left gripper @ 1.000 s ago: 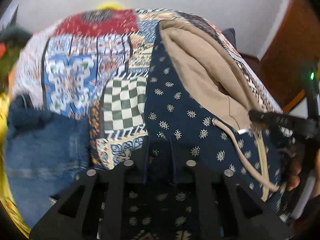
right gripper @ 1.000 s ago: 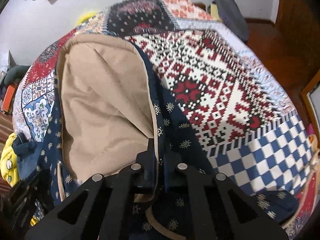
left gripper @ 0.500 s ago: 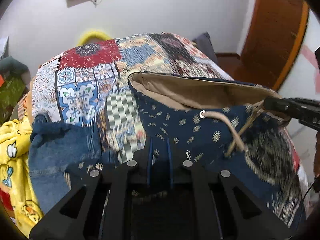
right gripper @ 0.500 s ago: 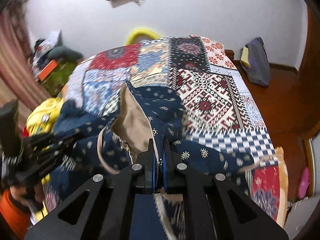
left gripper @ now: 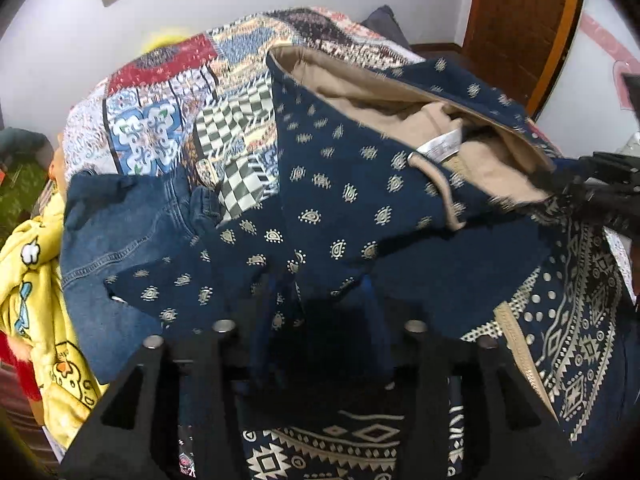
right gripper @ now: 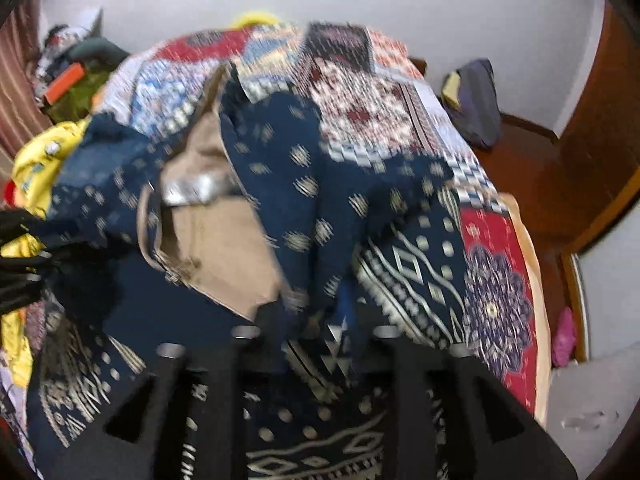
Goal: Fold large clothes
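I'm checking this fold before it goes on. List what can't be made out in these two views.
- Left wrist view: the left gripper, jaws opening, has its tips lost against the dark navy hoodie; contact unclear.
- Right wrist view: motion blur smears the hoodie; whether the right gripper, jaws opening, still pinches cloth is unclear.
- Hoodie label: too small to read.
- Jeans: partly under the hoodie.
- Hoodie's lower part: cut off by the bottom edge.

Navy patterned hoodie [left gripper: 340, 200], tan-lined; hood open; crumpled on patchwork bedspread [left gripper: 160, 120]
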A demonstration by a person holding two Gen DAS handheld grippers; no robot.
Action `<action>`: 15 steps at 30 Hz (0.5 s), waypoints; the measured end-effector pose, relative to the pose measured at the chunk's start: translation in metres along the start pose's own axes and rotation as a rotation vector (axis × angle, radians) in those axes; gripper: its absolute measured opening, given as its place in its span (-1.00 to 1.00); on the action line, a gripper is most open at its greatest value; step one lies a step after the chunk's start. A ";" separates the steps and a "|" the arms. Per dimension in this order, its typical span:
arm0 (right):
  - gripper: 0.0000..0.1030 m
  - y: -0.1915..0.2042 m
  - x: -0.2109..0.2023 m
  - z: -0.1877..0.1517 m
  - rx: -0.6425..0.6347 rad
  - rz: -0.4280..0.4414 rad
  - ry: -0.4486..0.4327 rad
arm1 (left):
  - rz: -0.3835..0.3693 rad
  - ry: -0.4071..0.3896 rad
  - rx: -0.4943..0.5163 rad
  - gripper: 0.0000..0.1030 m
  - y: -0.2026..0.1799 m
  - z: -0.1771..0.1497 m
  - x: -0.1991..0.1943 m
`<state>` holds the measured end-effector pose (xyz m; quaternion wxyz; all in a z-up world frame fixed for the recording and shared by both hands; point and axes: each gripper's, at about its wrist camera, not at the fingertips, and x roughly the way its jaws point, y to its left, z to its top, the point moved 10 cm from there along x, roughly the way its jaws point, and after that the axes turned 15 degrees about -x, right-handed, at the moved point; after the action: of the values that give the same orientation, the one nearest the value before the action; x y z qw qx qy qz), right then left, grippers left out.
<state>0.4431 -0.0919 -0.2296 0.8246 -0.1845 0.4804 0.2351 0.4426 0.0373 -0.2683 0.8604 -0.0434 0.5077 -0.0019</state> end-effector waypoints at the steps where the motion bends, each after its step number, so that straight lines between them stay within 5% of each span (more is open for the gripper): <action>1: -0.27 -0.001 0.000 -0.001 -0.002 -0.009 0.010 | 0.000 -0.011 0.001 -0.05 0.000 0.003 -0.004; 8: -0.18 -0.003 -0.027 0.019 -0.013 0.006 -0.073 | -0.064 -0.070 -0.078 0.17 -0.003 0.048 -0.022; 15: -0.05 0.005 -0.020 0.062 -0.047 -0.003 -0.138 | -0.098 -0.035 -0.119 0.17 -0.018 0.094 0.014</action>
<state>0.4753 -0.0585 -0.1827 0.8514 -0.1878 0.4167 0.2574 0.5326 0.0258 -0.2341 0.8641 -0.1191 0.4889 -0.0132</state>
